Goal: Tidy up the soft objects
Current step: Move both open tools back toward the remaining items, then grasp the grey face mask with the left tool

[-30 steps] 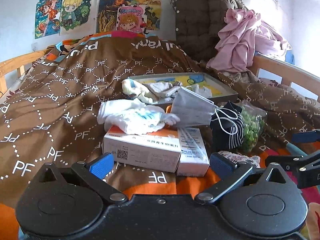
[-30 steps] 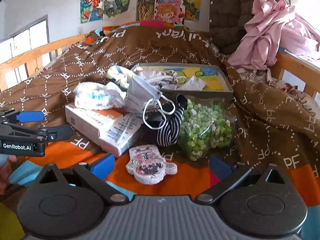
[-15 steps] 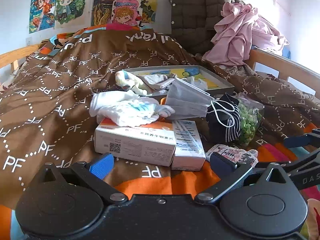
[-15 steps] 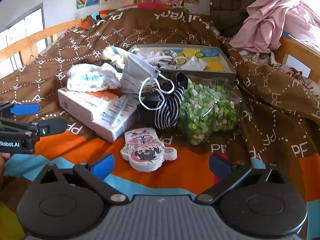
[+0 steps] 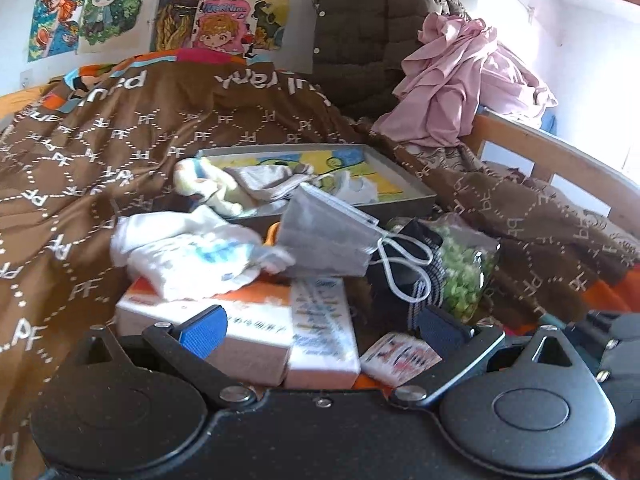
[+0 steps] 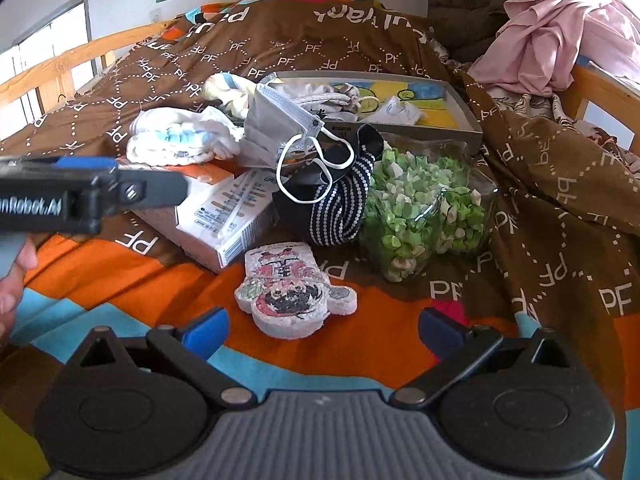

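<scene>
On the brown quilt printed "PF" (image 6: 304,40), a grey face mask (image 6: 276,128) is lying against the white-and-orange boxes (image 6: 216,216); the left gripper (image 5: 320,326), marked "Robot.AI", and the right gripper (image 6: 322,326) are hovering low, jaws apart, empty.

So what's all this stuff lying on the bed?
tray: one, grey, far middle of the bed, small cloths inside
face mask: one, grey, leaning at the tray's front
white cloth: one bundle, white and blue, on the boxes
boxes: two, white and orange, side by side
striped sock: one, dark with white stripes, beside the bag
bag: one, clear, green bits inside
cartoon sponge: one, pink and white, nearest
pink clothing: one heap, far right
left tool: open, over the boxes
right tool: open, over the sponge
</scene>
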Demonstrator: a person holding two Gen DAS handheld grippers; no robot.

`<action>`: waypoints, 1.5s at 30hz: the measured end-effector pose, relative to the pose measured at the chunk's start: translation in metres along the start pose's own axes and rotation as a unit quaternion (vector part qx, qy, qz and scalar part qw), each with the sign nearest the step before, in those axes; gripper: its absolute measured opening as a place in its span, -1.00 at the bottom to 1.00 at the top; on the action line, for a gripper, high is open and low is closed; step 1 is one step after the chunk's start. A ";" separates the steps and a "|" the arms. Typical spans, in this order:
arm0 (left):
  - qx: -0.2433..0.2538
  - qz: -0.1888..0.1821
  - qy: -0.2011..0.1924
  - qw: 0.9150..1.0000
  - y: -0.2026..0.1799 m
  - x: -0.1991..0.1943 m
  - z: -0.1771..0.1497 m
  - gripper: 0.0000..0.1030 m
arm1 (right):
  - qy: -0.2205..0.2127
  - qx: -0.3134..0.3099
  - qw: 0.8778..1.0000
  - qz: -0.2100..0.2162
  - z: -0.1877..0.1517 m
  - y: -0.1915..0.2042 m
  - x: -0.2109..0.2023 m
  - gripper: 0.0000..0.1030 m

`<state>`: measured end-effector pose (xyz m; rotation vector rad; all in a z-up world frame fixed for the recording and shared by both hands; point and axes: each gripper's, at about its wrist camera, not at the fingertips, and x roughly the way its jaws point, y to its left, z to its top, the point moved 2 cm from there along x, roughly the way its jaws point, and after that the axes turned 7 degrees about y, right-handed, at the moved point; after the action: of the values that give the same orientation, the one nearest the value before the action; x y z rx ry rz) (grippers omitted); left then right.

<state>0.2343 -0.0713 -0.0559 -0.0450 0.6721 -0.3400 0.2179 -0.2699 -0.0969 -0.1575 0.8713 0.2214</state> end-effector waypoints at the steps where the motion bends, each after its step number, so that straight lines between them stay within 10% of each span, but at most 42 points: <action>1: -0.004 -0.004 0.000 1.000 -0.001 0.003 0.003 0.98 | -0.002 -0.001 1.000 0.000 0.000 0.000 0.001 0.99; 34: -0.193 0.041 0.071 0.978 -0.006 0.118 0.093 0.97 | -0.018 -0.015 0.998 0.050 0.013 0.005 0.039 0.97; 45: -0.241 0.080 0.114 0.960 0.010 0.125 0.086 -0.11 | -0.009 -0.012 0.998 0.056 0.009 0.002 0.046 0.87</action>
<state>0.3818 -0.1078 -0.0649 -0.4196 0.9713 -0.0182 0.2525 -0.2600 -0.1263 -0.1297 0.8601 0.3374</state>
